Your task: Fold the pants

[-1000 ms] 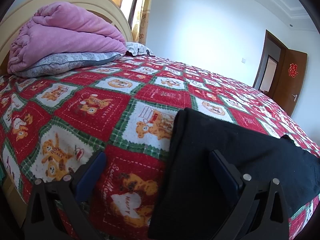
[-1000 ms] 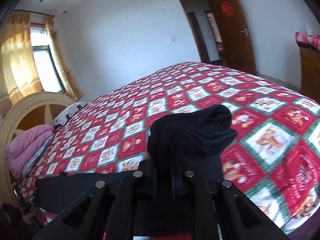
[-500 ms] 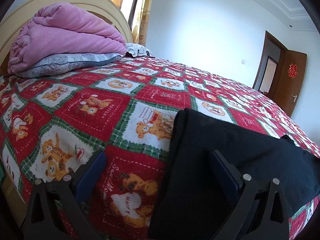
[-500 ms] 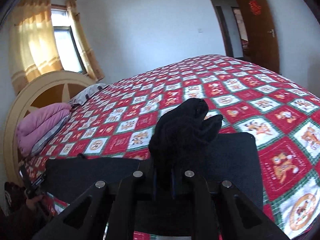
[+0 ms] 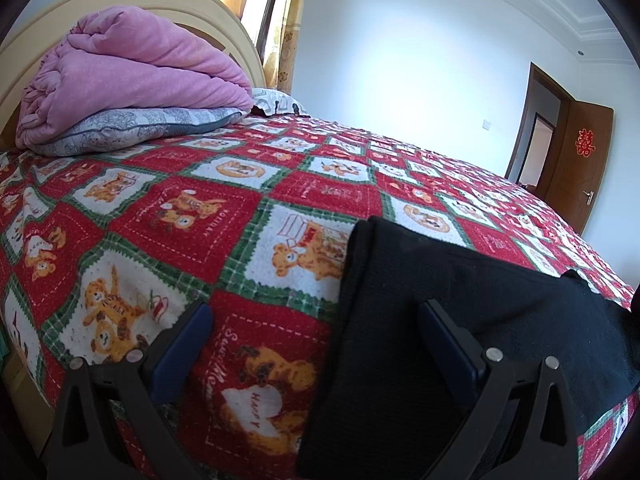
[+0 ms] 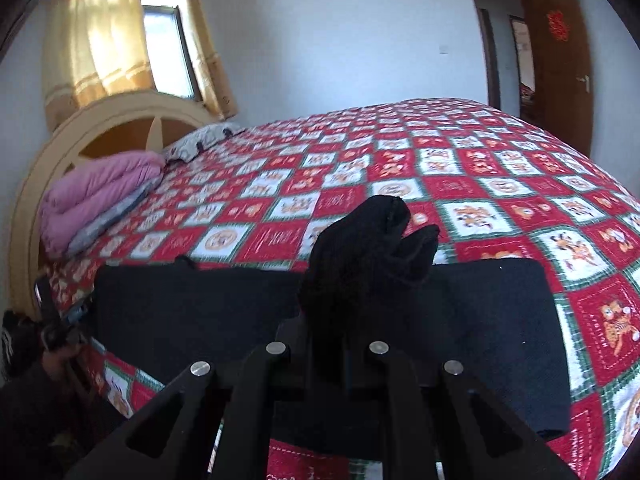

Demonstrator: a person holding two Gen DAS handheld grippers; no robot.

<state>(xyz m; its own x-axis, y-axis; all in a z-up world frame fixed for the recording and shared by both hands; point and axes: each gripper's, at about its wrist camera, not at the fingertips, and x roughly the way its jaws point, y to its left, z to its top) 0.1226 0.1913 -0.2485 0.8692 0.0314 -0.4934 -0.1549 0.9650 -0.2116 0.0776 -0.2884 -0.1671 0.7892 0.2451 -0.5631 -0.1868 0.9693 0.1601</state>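
We had the black pants [image 6: 460,320] lying flat near the edge of the bed [image 6: 480,168]. Our right tool [image 6: 328,356] was clenched on a bunched end of them, lifted clear. Our left tool [image 5: 316,340] hovered released, straddling the opposite end. We judged a fold was in hand; next, carry the lifted end across.
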